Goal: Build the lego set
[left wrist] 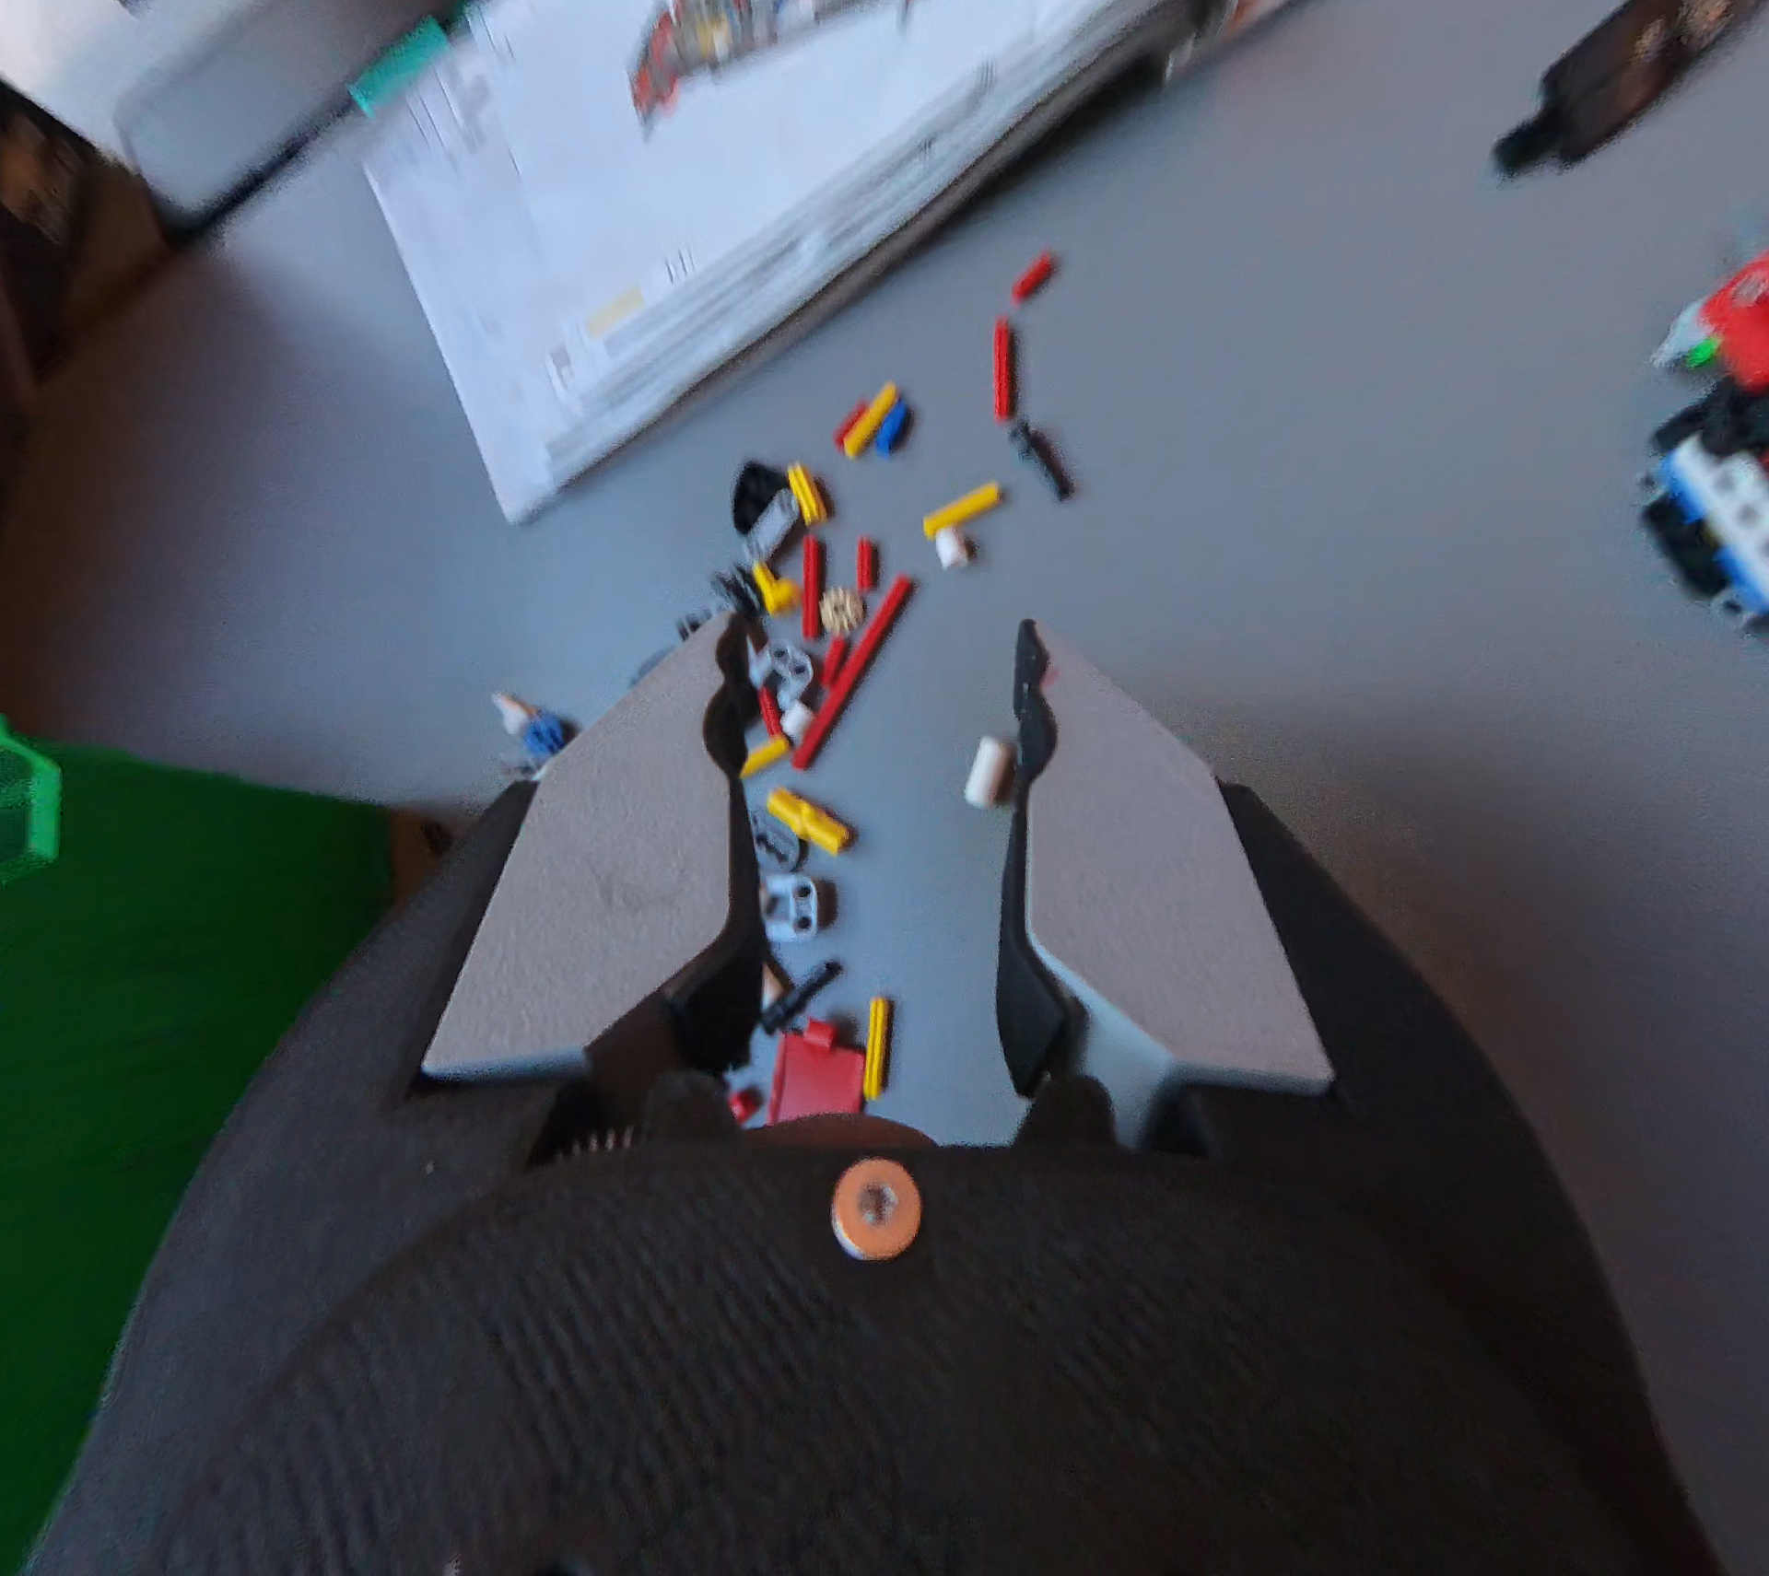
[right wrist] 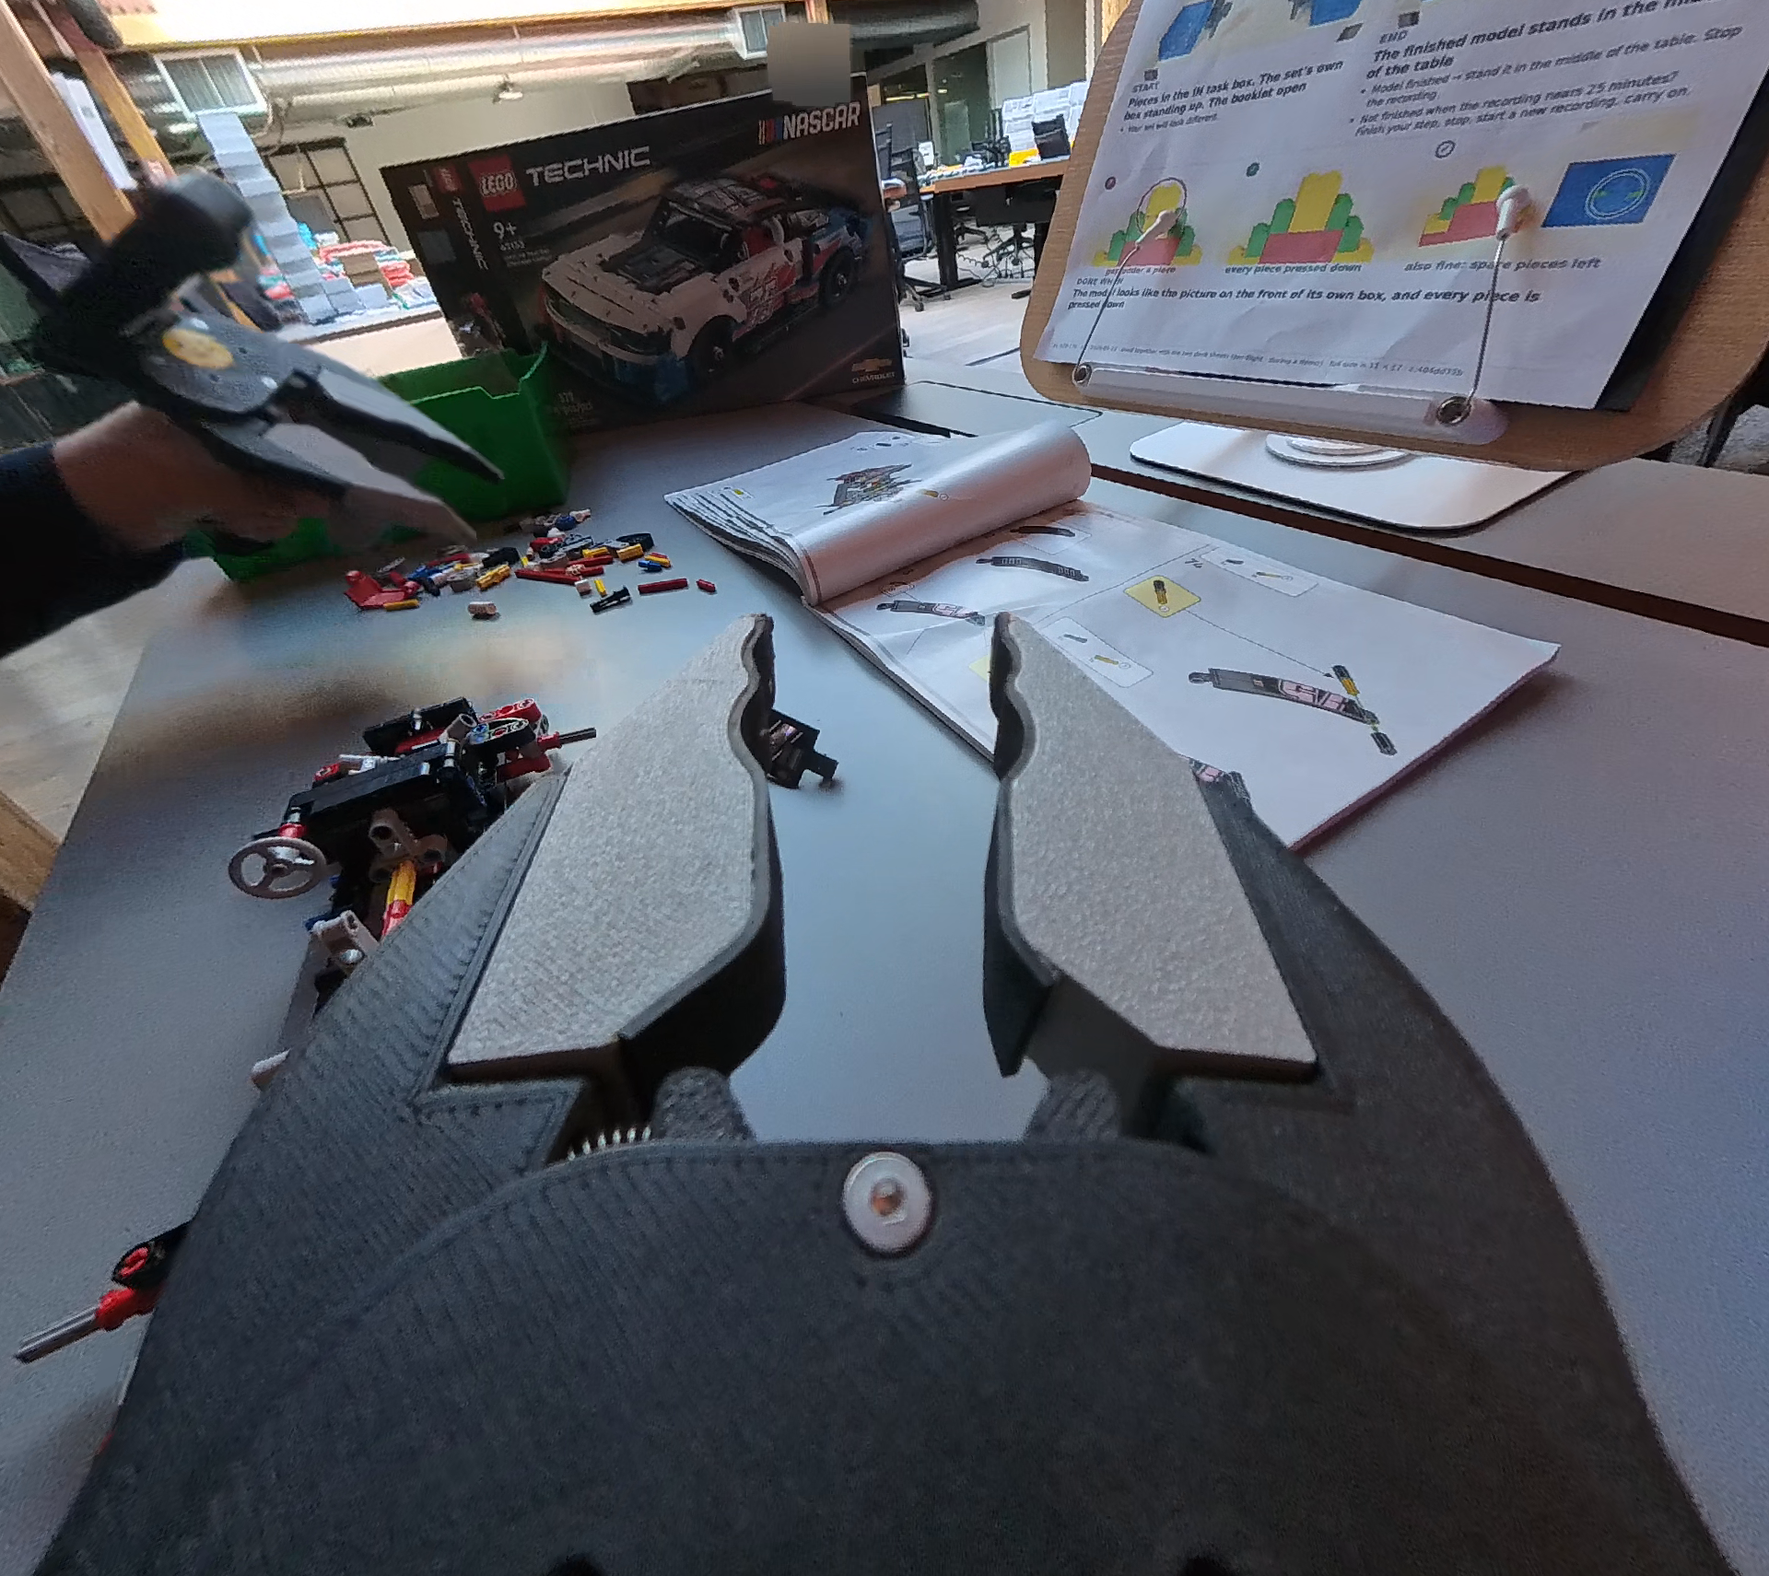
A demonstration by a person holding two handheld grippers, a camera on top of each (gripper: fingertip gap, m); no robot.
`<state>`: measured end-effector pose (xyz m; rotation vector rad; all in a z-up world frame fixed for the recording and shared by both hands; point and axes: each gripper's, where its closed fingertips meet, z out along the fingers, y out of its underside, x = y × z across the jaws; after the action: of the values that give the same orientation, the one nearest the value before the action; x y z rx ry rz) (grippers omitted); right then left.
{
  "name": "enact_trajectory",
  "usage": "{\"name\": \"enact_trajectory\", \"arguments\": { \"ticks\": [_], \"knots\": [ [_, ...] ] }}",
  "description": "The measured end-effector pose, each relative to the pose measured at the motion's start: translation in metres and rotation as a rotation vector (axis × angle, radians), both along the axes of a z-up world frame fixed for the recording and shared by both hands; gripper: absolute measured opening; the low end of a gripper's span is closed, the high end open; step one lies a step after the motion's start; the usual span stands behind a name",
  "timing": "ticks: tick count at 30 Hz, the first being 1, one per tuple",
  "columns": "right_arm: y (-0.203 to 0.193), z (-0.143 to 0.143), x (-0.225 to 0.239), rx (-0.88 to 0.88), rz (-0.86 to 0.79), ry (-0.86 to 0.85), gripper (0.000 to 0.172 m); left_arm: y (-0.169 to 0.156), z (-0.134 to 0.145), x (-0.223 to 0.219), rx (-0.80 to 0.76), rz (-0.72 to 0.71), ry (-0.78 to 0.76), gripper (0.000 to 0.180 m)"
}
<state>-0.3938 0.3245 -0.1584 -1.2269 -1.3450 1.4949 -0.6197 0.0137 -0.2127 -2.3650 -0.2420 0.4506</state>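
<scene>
My left gripper [left wrist: 881, 640] is open and holds nothing. It hovers over a scatter of small red, yellow, grey and black building pieces [left wrist: 814, 669] on the grey table [left wrist: 1340, 573]. A small white cylinder piece [left wrist: 989, 769] lies on the table beside its right pad. This view is blurred. The right wrist view shows the left gripper [right wrist: 479, 506] open above the same scatter [right wrist: 536, 563]. My right gripper [right wrist: 881, 630] is open and holds nothing, low over the table [right wrist: 1532, 1004]. A small black piece [right wrist: 794, 750] lies by its left finger. A partly built black and red model [right wrist: 402, 793] sits to its left.
An open instruction booklet [right wrist: 1149, 630] lies ahead of the right gripper and shows in the left wrist view [left wrist: 766, 142]. A green bin [right wrist: 488, 430] and the set's box [right wrist: 660, 267] stand at the back. A stand with a printed sheet [right wrist: 1388, 142] is at the right. The left gripper is farther from the small black piece [right wrist: 794, 750], some 25 cm, than the right, some 15 cm.
</scene>
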Motion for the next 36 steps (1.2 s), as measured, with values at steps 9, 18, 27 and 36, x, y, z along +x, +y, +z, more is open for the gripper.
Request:
{"name": "enact_trajectory", "arguments": {
  "ticks": [9, 18, 27, 36],
  "knots": [
    [-0.008, -0.007, -0.006, 0.003, 0.027, -0.034, 0.043, 0.117, 0.058, 0.051, 0.378, -0.197, -0.067, 0.053],
    [-0.007, -0.008, -0.014, -0.182, 0.101, -0.047, 0.043, -0.023, -0.026, 0.071, -0.21, -0.167, -0.135, 0.042],
    [0.001, -0.007, -0.006, -0.163, 0.052, -0.037, 0.04, -0.02, -0.059, 0.077, -0.167, -0.209, -0.268, 0.017],
    [-0.051, -0.013, -0.011, 0.026, 0.222, -0.1, 0.038, 0.008, -0.059, 0.089, -0.005, -0.28, -0.245, 0.0]
  ]
}}
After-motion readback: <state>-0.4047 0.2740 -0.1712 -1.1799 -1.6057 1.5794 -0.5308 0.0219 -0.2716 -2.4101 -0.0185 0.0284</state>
